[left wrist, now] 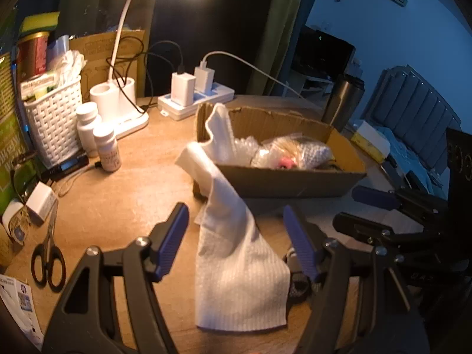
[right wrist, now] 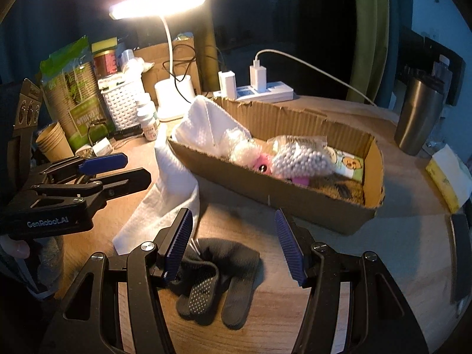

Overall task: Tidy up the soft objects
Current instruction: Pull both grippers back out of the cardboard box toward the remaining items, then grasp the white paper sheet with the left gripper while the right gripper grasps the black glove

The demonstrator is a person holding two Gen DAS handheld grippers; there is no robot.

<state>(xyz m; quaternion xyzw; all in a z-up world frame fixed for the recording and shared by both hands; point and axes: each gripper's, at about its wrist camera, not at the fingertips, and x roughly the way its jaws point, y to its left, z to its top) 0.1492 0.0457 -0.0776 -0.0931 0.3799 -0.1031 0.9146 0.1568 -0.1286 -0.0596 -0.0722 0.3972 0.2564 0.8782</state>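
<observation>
A white cloth (left wrist: 236, 250) drapes from the left end of the cardboard box (left wrist: 289, 181) down onto the wooden table; it also shows in the right wrist view (right wrist: 174, 177). The box (right wrist: 265, 188) holds bubble wrap, a pink toy and a bag of white beads (right wrist: 301, 160). A black dotted glove (right wrist: 218, 277) lies on the table in front of the box. My left gripper (left wrist: 236, 242) is open, its jaws on either side of the cloth's lower part. My right gripper (right wrist: 233, 247) is open just above the glove and empty.
A lit desk lamp (right wrist: 159, 3), power strip with chargers (right wrist: 259, 91), white basket (left wrist: 54, 121), pill bottles (left wrist: 107, 147) and scissors (left wrist: 48, 256) crowd the left and back. A steel tumbler (right wrist: 419, 115) and a yellow-edged tissue pack (right wrist: 448, 177) stand at the right.
</observation>
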